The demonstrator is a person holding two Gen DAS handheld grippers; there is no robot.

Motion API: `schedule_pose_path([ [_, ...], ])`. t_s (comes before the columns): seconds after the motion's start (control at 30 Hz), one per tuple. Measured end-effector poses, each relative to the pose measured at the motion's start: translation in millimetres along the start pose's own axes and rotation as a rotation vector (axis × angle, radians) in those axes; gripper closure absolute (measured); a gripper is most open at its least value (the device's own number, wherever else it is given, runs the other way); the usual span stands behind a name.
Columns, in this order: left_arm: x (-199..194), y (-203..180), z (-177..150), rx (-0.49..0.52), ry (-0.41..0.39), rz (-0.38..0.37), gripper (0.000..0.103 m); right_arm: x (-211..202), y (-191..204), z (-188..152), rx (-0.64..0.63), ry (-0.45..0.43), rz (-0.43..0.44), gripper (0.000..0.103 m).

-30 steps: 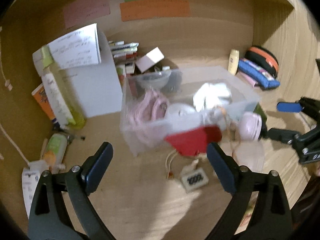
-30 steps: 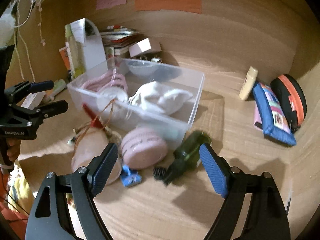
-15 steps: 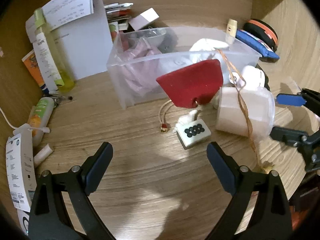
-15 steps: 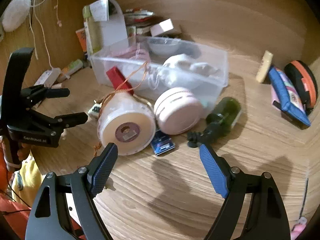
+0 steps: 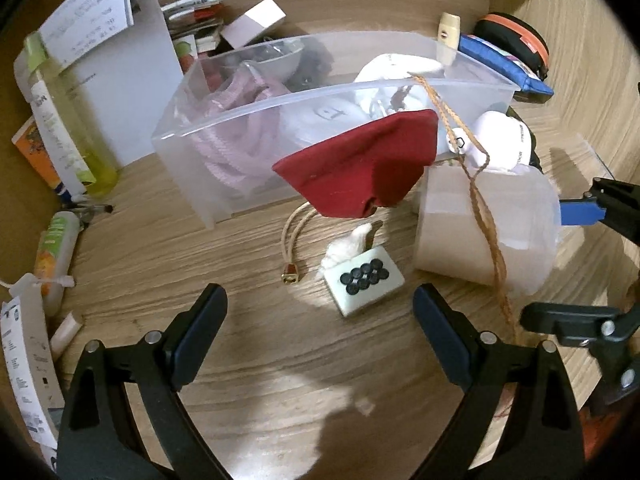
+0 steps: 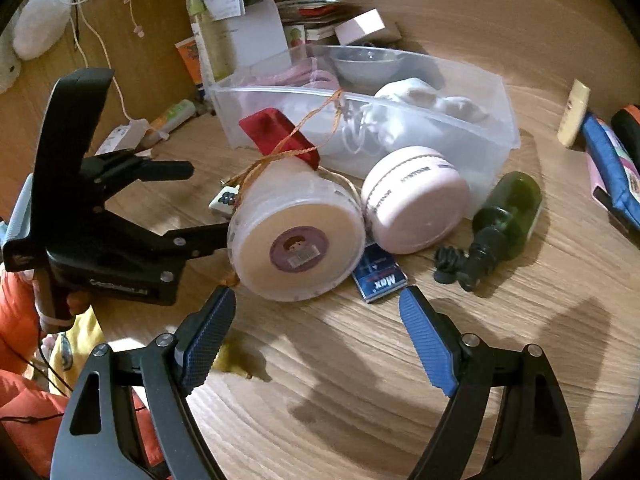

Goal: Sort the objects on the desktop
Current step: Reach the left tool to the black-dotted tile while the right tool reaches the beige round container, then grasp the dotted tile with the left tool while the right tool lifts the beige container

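Through my left wrist camera, my left claw (image 5: 318, 330) stands wide and holds nothing, hovering over the table (image 5: 240, 360); just ahead lie a white tile with black dots (image 5: 363, 281) and a looped cord with a gold end (image 5: 293, 240); beyond them a red pouch (image 5: 360, 168) leans against the clear bin (image 5: 208, 152), which already holds pink and white things; a pale tub (image 5: 480, 232) lies on its side to the right, an orange string draped over it. Through my right wrist camera, my right claw (image 6: 316, 338) is also spread wide and empty; the tub lies just ahead, touching a pink round case (image 6: 416, 200), with a blue packet (image 6: 378, 276) tucked under them and a green bottle (image 6: 506, 216) beside the bin. I judge the sorting part done: some things are in the bin, but these loose things are left on the table.
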State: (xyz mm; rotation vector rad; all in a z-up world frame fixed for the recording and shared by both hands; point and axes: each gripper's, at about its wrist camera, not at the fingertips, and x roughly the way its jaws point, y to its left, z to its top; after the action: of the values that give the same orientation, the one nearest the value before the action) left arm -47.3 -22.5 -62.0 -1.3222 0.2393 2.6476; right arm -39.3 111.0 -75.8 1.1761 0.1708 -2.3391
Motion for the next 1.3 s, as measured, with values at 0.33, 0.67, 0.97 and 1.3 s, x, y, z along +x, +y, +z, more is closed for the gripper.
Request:
schedule_pose_path([
  [0.33, 3, 2, 7, 0.003, 0.012, -0.072, 0.038, 15, 9, 20, -0.048, 0.016, 0.043, 0.022],
  [0.67, 1, -1, 6, 0.009, -0.015, -0.086, 0.068, 19, 10, 30, 0.003, 0.023, 0.083, 0.031],
  [0.97, -11, 11, -3, -0.036, -0.046, -0.077, 0.069, 3, 9, 15, 0.0, 0.005, 0.065, 0.036],
  [1.3, -35, 19, -3, -0.101, -0.123, -0.09, 0.081, -31, 5, 6, -0.008, -0.072, -0.004, 0.036],
])
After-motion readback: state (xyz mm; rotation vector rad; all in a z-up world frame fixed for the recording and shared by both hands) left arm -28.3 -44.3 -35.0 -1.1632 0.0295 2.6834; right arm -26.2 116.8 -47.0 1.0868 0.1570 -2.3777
